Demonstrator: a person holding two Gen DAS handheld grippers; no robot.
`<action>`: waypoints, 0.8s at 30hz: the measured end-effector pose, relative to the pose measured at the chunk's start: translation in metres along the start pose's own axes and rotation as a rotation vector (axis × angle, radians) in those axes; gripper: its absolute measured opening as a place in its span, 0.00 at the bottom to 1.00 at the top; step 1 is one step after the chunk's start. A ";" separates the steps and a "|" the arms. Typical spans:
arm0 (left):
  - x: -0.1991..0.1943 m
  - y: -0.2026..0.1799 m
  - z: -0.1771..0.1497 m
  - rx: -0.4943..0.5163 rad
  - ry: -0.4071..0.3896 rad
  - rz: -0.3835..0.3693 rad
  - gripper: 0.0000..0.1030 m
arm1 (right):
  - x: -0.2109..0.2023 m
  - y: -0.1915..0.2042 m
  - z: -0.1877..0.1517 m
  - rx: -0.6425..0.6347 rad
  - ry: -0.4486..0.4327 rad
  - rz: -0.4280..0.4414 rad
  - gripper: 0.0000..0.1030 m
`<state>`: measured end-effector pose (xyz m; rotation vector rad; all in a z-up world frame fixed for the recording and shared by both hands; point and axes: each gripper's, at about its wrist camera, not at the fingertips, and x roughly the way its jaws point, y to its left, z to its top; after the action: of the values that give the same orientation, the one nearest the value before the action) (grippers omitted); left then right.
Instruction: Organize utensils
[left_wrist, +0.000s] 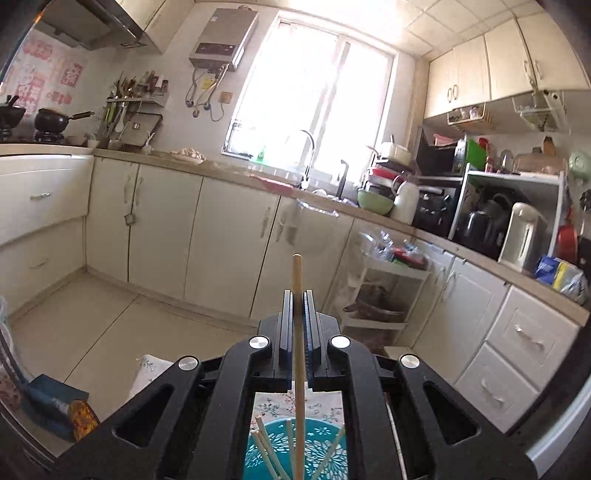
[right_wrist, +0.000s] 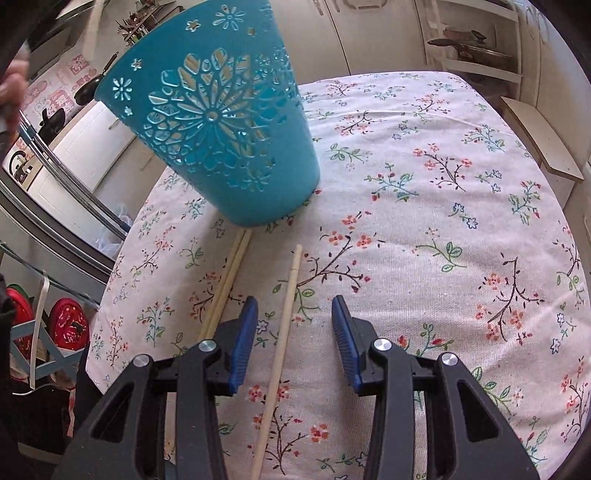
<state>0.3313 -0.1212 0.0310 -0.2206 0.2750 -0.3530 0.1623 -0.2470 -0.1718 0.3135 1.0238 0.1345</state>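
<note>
Your table (right_wrist: 443, 221) carries the teal basket (right_wrist: 221, 122) by its far left corner, ready for sticks. Your left gripper (left_wrist: 298, 306) pinches one chopstick (left_wrist: 297, 280) above it; your right gripper (right_wrist: 294, 314), spread, straddles another chopstick (right_wrist: 284, 332) near the front edge.

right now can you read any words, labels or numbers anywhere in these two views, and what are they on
Nothing can be read for certain.
Red and pink wall stickers: large characters, too blurred to read.
Water heater: front panel markings too small.
Blue and yellow packets on the counter: print blurred.
Teal holder: cut-out flowers only, no text.
Tablecloth: floral print only, no text.
</note>
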 end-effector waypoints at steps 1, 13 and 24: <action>0.006 -0.001 -0.008 0.008 0.004 0.010 0.05 | 0.000 0.000 0.000 -0.002 -0.001 0.000 0.40; 0.014 0.018 -0.081 0.082 0.159 0.044 0.21 | -0.001 0.000 0.000 -0.015 -0.007 -0.005 0.40; -0.056 0.137 -0.129 -0.106 0.268 0.254 0.71 | 0.001 0.021 -0.010 -0.121 -0.006 -0.101 0.28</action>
<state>0.2845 0.0032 -0.1127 -0.2397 0.5811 -0.1152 0.1549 -0.2252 -0.1703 0.1512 1.0193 0.1037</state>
